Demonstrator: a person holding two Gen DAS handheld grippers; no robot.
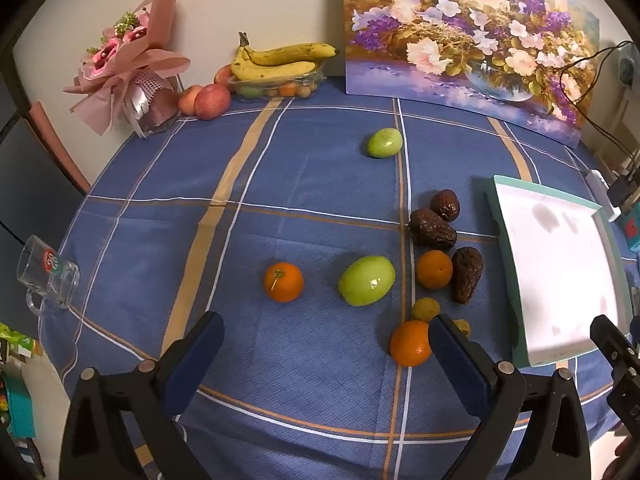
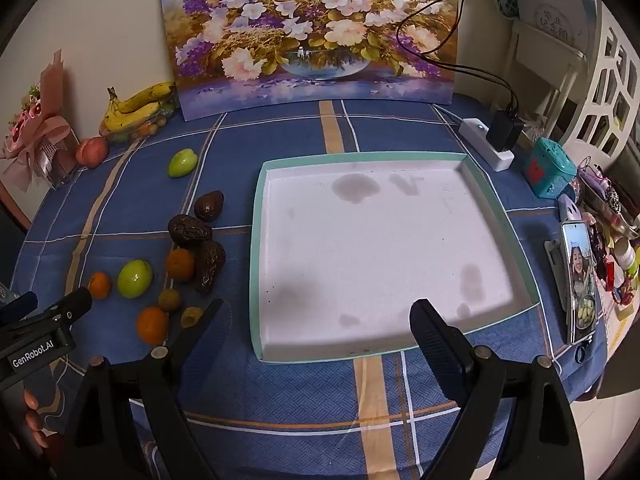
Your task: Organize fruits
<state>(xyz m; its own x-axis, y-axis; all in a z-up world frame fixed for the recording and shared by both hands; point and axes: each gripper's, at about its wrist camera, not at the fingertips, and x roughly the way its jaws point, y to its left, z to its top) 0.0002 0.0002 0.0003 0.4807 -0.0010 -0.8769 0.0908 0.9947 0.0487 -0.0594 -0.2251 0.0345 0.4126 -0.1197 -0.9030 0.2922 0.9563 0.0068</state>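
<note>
Both claws hang wide apart with nothing between the jaws: the left claw [image 1: 326, 332] over the loose fruit, the right claw [image 2: 320, 316] over the near edge of the tray [image 2: 496, 208]. That split probably suits the job, one side to pick and the other near the drop spot.

The tray is empty, its white floor only stained, so no fruit is sorted yet. All the loose fruit lies on the tabletop [image 1: 280, 184] left of the tray: three oranges [image 1: 283, 282], two green fruits [image 1: 366, 280], three dark wrinkled fruits [image 1: 432, 228] and two small yellowish ones [image 1: 426, 309]. One green fruit [image 1: 385, 143] lies well apart, farther back.

Bananas [image 1: 280, 60] and apples [image 1: 212, 101] sit by the wall; whether they belong to the task I cannot tell.

The left claw's right finger hides part of the nearest orange [image 1: 410, 343] and most of one yellowish fruit. What the dark fruits are is hard to make out.
</note>
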